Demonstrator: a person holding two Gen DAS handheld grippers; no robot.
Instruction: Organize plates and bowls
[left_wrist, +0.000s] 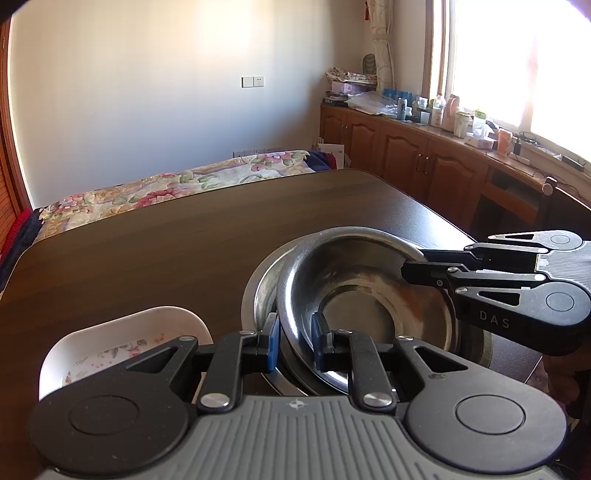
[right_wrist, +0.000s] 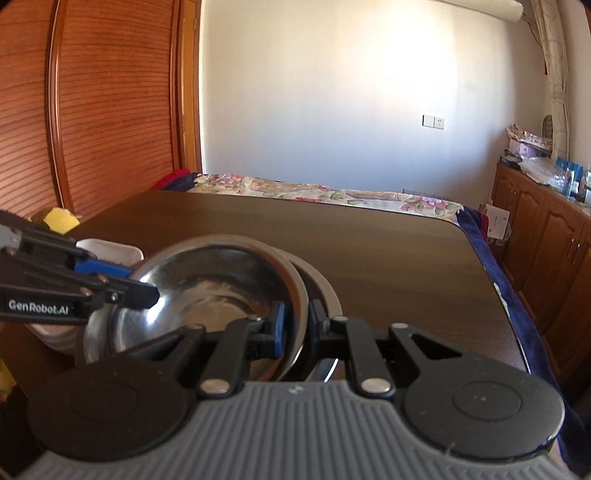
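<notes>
Steel bowl gripped on both sides above a second bowl

Opposite rims of one steel bowl (left_wrist: 365, 295) are pinched by the left tool (left_wrist: 295, 341) and the right tool (right_wrist: 297, 325), each with one finger inside and one outside. The bowl sits tilted inside a larger steel bowl (left_wrist: 258, 291) on the dark surface (left_wrist: 155, 251), beside a white dish (left_wrist: 110, 347). Nesting is judged best done by levelling the bowl first, then loosening both grips together.
</notes>
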